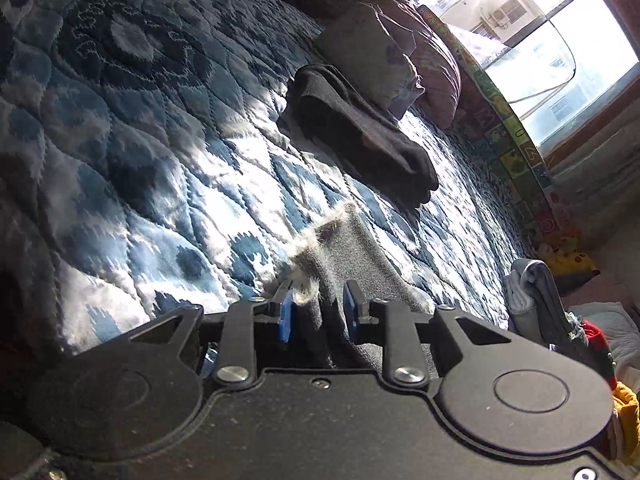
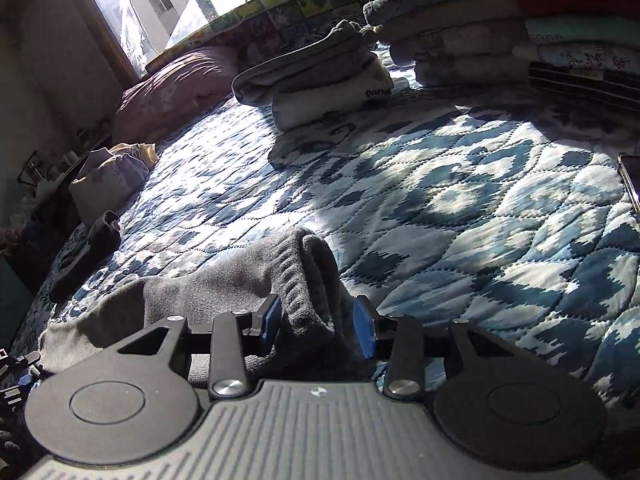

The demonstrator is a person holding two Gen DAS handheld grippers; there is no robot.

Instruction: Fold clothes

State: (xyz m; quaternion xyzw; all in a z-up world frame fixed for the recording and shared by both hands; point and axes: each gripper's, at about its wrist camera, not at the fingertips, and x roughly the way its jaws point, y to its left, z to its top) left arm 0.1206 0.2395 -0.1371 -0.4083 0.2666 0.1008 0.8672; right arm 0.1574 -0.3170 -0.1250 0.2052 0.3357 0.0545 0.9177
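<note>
A grey sock (image 1: 348, 248) lies stretched on the blue-and-white quilt (image 1: 160, 160). Its frayed, fuzzy end sits between the blue pads of my left gripper (image 1: 319, 314), which is open, with a dark gap beside the fabric. In the right wrist view the same sock (image 2: 240, 276) runs left across the quilt (image 2: 460, 200). Its ribbed cuff stands doubled up between the pads of my right gripper (image 2: 320, 322), whose jaws are spread wide around it. A dark folded sock (image 1: 360, 136) lies farther up the bed.
Stacks of folded clothes (image 2: 480, 32) and a folded grey-and-white bundle (image 2: 320, 76) sit at the far side. Pillows (image 1: 432, 60) lie by the bright window. Loose clothes (image 1: 536, 300) are heaped at the right, and a phone-like object (image 2: 630, 176) lies at the quilt's right edge.
</note>
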